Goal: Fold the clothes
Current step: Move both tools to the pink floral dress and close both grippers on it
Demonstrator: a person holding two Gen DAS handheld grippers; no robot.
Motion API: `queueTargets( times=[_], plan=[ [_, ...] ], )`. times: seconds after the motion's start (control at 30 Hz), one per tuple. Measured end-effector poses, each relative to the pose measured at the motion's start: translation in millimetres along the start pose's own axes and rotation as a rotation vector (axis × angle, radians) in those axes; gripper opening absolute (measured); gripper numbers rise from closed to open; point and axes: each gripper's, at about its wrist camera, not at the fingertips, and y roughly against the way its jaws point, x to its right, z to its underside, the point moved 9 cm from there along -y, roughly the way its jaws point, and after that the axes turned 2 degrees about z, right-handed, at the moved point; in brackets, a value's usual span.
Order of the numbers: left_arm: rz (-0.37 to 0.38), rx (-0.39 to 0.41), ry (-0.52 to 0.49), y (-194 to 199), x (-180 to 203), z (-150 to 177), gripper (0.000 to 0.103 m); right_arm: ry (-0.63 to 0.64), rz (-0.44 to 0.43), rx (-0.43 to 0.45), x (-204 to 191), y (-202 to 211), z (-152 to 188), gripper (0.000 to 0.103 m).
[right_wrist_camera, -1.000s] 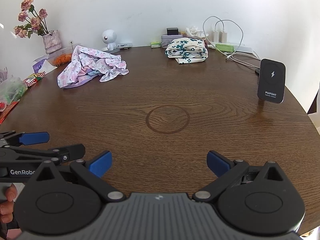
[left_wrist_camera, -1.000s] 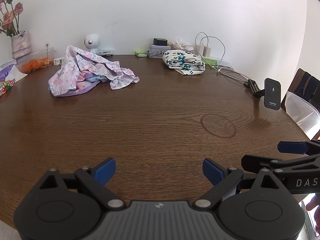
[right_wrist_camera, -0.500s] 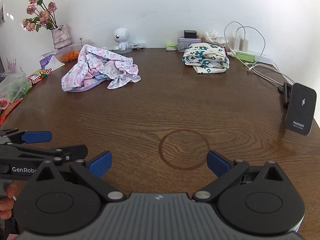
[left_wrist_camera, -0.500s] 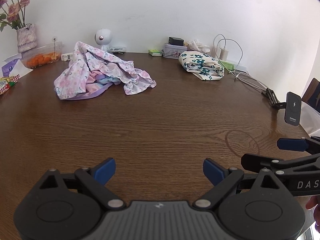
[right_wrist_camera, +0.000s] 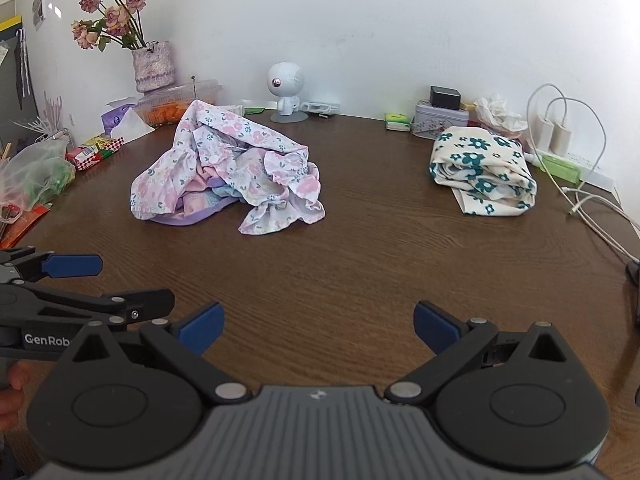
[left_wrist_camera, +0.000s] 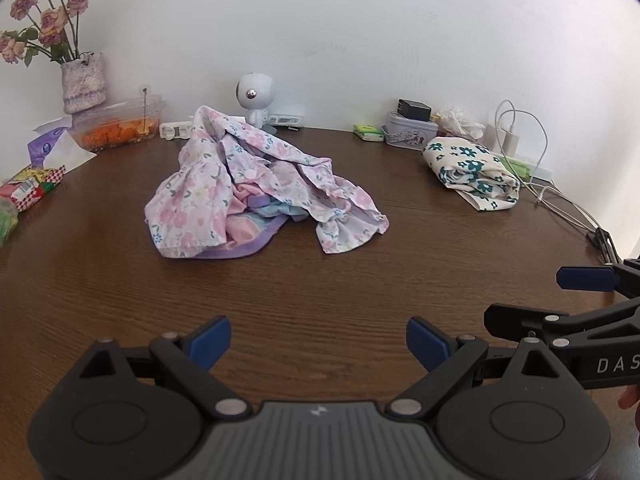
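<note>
Ahead of the wide-open left hand-held gripper [left_wrist_camera: 319,344] lies crumpled floral clothing [left_wrist_camera: 256,184].

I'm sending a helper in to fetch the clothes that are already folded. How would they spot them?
On the round brown table, look toward the white wall, beside the chargers. The folded bundle is cream with dark teal flowers, neatly stacked, unlike the crumpled pink floral heap.

1. Bare worktop [left_wrist_camera: 320,280] runs wide and unbroken from both sets of fingers up to the crumpled floral pile [left_wrist_camera: 256,192].
2. Between that pile and the folded green-flowered cloth [right_wrist_camera: 480,168] there's a broad bare lane.
3. Along the wall it's crowded: vase [right_wrist_camera: 154,66], small white robot figure [right_wrist_camera: 286,88], tin [right_wrist_camera: 438,120], chargers [right_wrist_camera: 554,132].
4. Cables [right_wrist_camera: 600,216] trail across the right edge.
</note>
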Motion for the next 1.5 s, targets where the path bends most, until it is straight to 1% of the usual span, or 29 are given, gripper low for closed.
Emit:
queueTargets(
  times=[0.17,0.3,0.5,0.6,0.73,0.83,0.9,0.97,1.03,1.07,1.1,1.13,1.17,1.2,1.23,1.27,1.3,1.33,1.37,1.43,1.47,1.5],
  plan=[
    [-0.044,0.011,-0.001,-30,-22,-34,0.094,0.078,-0.039,0.001,-14,-36,-33,0.103],
    [-0.085,0.025,0.004,-55,-48,-64,0.094,0.128,-0.063,0.014,-27,-69,-63,0.103],
    [-0.174,0.052,0.002,-94,-90,-110,0.094,0.181,-0.102,0.022,-46,-119,-109,0.103],
    [-0.218,0.057,0.000,-111,-105,-127,0.094,0.212,-0.096,0.012,-54,-146,-126,0.103],
    [-0.260,0.045,0.000,-131,-122,-144,0.094,0.205,-0.088,-0.009,-60,-181,-146,0.103],
    [-0.272,0.043,0.012,-141,-132,-153,0.094,0.251,-0.051,-0.004,-62,-204,-158,0.103],
    [-0.265,0.034,0.020,-146,-138,-155,0.093,0.269,-0.034,-0.008,-60,-217,-161,0.103],
    [-0.246,0.011,0.031,-152,-143,-153,0.089,0.288,-0.018,-0.012,-58,-229,-164,0.103],
    [-0.226,-0.020,0.046,-157,-147,-149,0.078,0.273,-0.024,-0.016,-56,-239,-165,0.102],
    [-0.216,-0.033,0.054,-159,-149,-147,0.072,0.269,-0.024,-0.017,-55,-243,-165,0.101],
    [-0.206,-0.039,0.061,-160,-151,-145,0.069,0.257,-0.022,-0.017,-52,-246,-166,0.096],
    [-0.194,-0.044,0.067,-161,-152,-143,0.063,0.245,-0.020,-0.016,-50,-250,-167,0.093],
    [-0.184,-0.046,0.075,-162,-153,-142,0.057,0.225,-0.030,-0.024,-48,-254,-167,0.086],
    [-0.170,-0.046,0.084,-162,-153,-142,0.053,0.198,-0.046,-0.039,-46,-257,-167,0.077],
    [-0.156,-0.046,0.094,-161,-154,-141,0.044,0.166,-0.060,-0.053,-43,-261,-167,0.071],
    [-0.144,-0.044,0.103,-161,-155,-141,0.041,0.137,-0.073,-0.066,-41,-264,-167,0.057],
    [-0.135,-0.040,0.110,-160,-155,-141,0.034,0.114,-0.084,-0.085,-39,-267,-165,0.041],
    [-0.126,-0.038,0.113,-160,-155,-142,0.029,0.091,-0.109,-0.103,-38,-270,-163,0.033],
    [-0.117,-0.037,0.115,-160,-155,-142,0.023,0.071,-0.131,-0.113,-37,-272,-161,0.023],
    [-0.098,-0.032,0.120,-158,-154,-143,0.018,0.051,-0.134,-0.099,-35,-271,-160,0.015],
    [-0.089,-0.032,0.127,-157,-155,-144,0.016,0.050,-0.141,-0.094,-36,-269,-160,0.008],
    [-0.080,-0.031,0.135,-156,-155,-144,0.015,0.053,-0.148,-0.089,-37,-267,-161,0.007]
  ],
)
